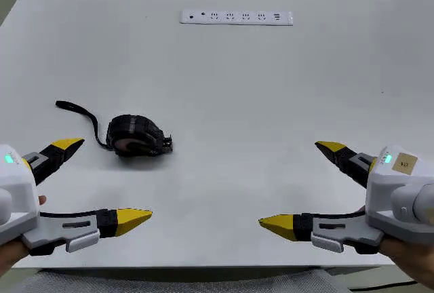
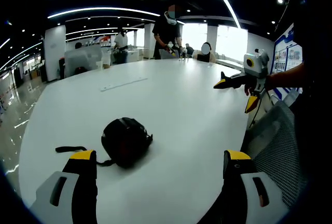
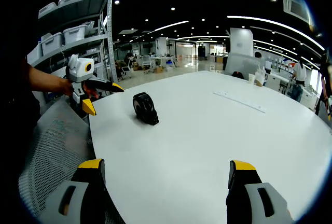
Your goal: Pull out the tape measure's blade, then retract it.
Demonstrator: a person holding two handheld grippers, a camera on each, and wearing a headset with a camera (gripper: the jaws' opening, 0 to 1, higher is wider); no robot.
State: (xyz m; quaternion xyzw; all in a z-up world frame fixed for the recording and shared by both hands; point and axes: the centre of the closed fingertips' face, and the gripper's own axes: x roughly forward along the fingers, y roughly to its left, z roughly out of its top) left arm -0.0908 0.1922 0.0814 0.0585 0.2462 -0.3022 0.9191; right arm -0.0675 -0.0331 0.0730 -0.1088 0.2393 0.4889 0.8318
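A black tape measure (image 1: 137, 136) with a black wrist strap (image 1: 80, 113) lies on the white table (image 1: 258, 89), left of centre, its blade fully inside. My left gripper (image 1: 112, 179) hovers open at the near left edge, a short way in front of the case. My right gripper (image 1: 308, 186) is open at the near right, far from it. In the left gripper view the tape measure (image 2: 125, 141) sits just beyond the yellow-tipped fingers (image 2: 83, 156), and the right gripper (image 2: 238, 86) shows across the table. In the right gripper view the tape measure (image 3: 144, 108) lies far off, near the left gripper (image 3: 98, 94).
A white power strip (image 1: 236, 17) lies at the far side of the table. A grey mesh chair (image 3: 57, 146) stands at the near edge. Several people (image 2: 168, 29) are at the table's far end, with shelving and bins (image 3: 72, 32) behind.
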